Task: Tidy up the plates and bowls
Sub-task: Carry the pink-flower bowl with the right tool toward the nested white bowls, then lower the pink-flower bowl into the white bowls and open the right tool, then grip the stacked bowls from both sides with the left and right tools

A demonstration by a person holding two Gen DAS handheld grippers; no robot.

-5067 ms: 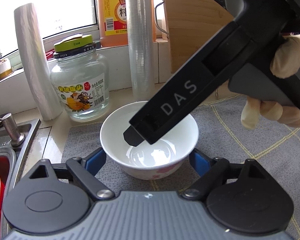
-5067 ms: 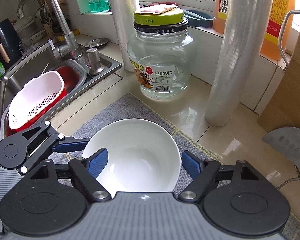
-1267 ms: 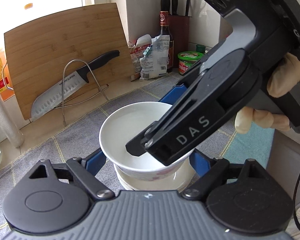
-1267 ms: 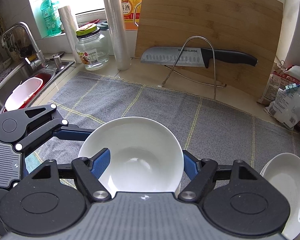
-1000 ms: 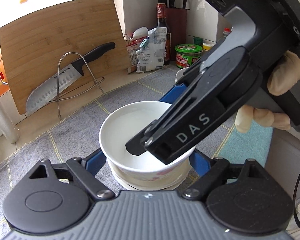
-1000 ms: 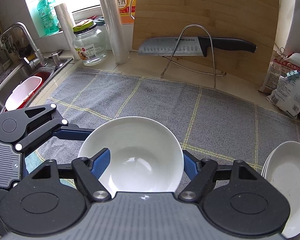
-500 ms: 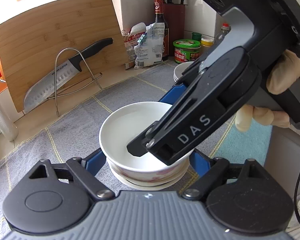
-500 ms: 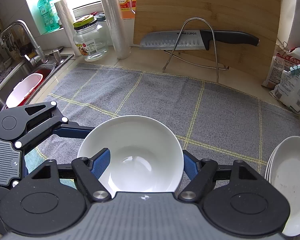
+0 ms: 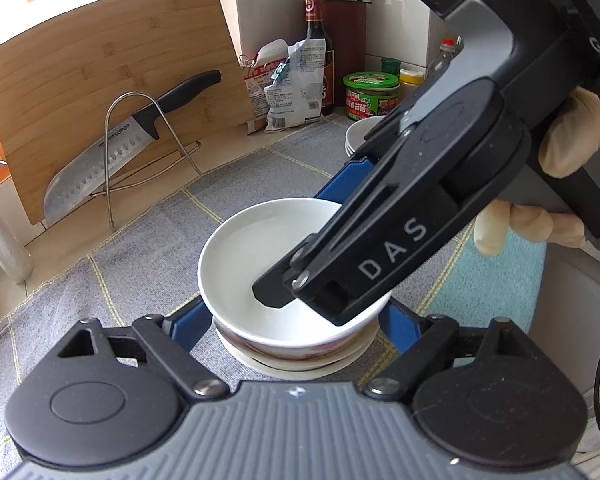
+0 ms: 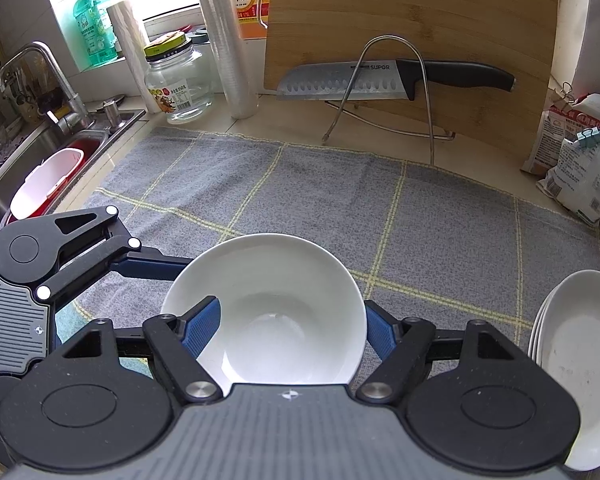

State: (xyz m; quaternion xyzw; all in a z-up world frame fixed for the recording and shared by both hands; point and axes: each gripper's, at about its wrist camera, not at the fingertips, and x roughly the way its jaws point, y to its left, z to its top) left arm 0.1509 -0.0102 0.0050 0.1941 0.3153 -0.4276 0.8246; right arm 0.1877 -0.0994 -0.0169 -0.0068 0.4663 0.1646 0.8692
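A white bowl (image 9: 260, 256) with a red pattern outside rests nested in a second bowl (image 9: 296, 366) on the grey mat. My left gripper (image 9: 292, 320) is shut on the top bowl, a blue pad against each side. My right gripper (image 10: 290, 328) is shut on the same bowl (image 10: 268, 312) from another side. In the left wrist view the right gripper (image 9: 312, 240) reaches across the bowl's mouth. In the right wrist view a left gripper finger (image 10: 152, 264) meets the bowl's left side. A stack of white plates (image 10: 572, 360) lies to the right.
A grey checked mat (image 10: 340, 200) covers the counter. Behind it stand a bamboo cutting board (image 10: 420, 20) and a knife (image 10: 380, 80) on a wire rack. A glass jar (image 10: 180, 84), film rolls and the sink (image 10: 40, 160) are at the left; bags (image 10: 580, 168) are at the right.
Five seconds ago both grippers held the bowl beside the jar near the sink. It has been carried right, over a second bowl, and has settled lower into that bowl.
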